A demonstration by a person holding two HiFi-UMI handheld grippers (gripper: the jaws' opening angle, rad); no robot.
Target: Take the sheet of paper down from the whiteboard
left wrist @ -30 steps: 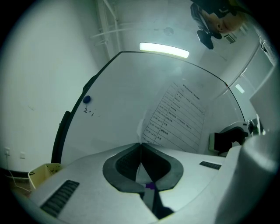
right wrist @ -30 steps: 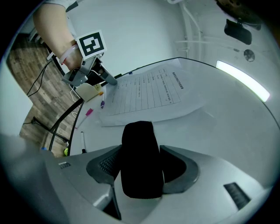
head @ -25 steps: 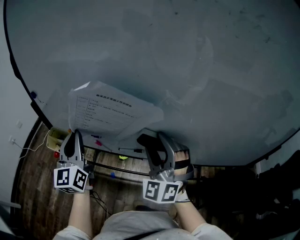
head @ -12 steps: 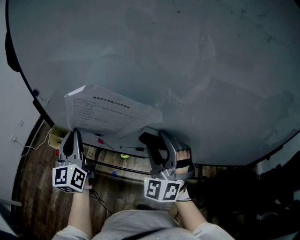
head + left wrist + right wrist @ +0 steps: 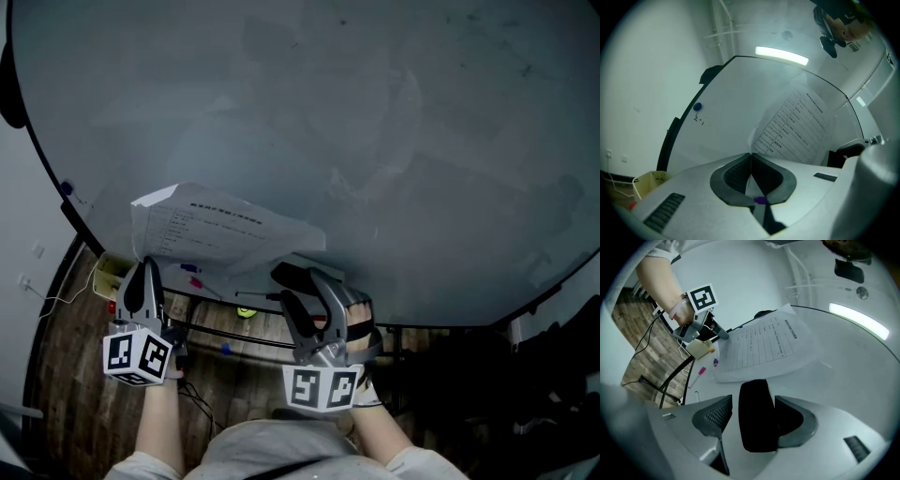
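Note:
The printed sheet of paper curls off the lower left of the whiteboard. My left gripper is shut on the sheet's lower left corner. In the left gripper view the paper rises from the closed jaw tips. My right gripper hovers just below the sheet's right end, with its jaws set wide around a black oblong block. In the right gripper view the block lies against the right pad, in front of the paper and the left gripper.
Pink and purple markers lie on the board's tray. A yellow box sits at the tray's left end. A small blue magnet sticks near the board's left edge. The black stand bars and wooden floor are below.
The sheet's free upper left corner has sunk a little. The right gripper, with the black block, has edged slightly down and left. The left gripper has stayed put.

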